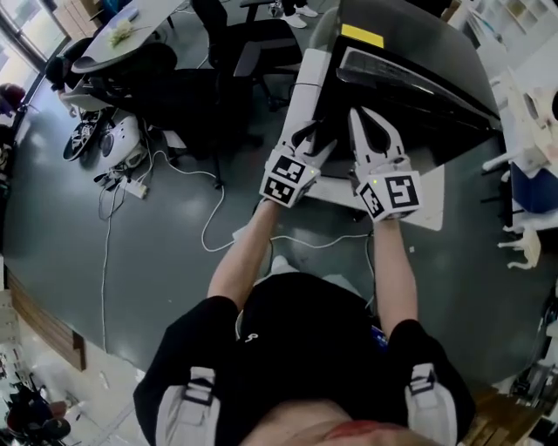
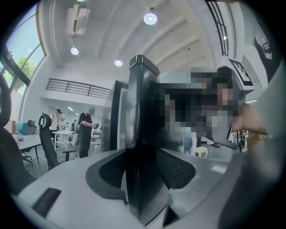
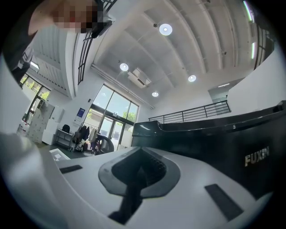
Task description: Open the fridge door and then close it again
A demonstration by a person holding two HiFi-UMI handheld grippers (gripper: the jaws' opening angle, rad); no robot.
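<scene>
The black fridge (image 1: 410, 61) with a yellow label on top stands in front of me; its lettered side (image 3: 232, 143) fills the right of the right gripper view. Along the fridge's left side runs the light door panel (image 1: 302, 96). My left gripper (image 1: 314, 144) is open, and the door's dark upright edge (image 2: 140, 116) stands between its jaws. Beside it to the right, my right gripper (image 1: 362, 122) points at the fridge front. Its jaws (image 3: 134, 179) are shut with nothing in them.
Black office chairs (image 1: 235, 52) and a desk (image 1: 131, 26) stand at the back left. Cables and a power strip (image 1: 135, 185) lie on the grey floor to the left. White furniture (image 1: 523, 131) stands to the right. People (image 2: 87, 129) stand far off.
</scene>
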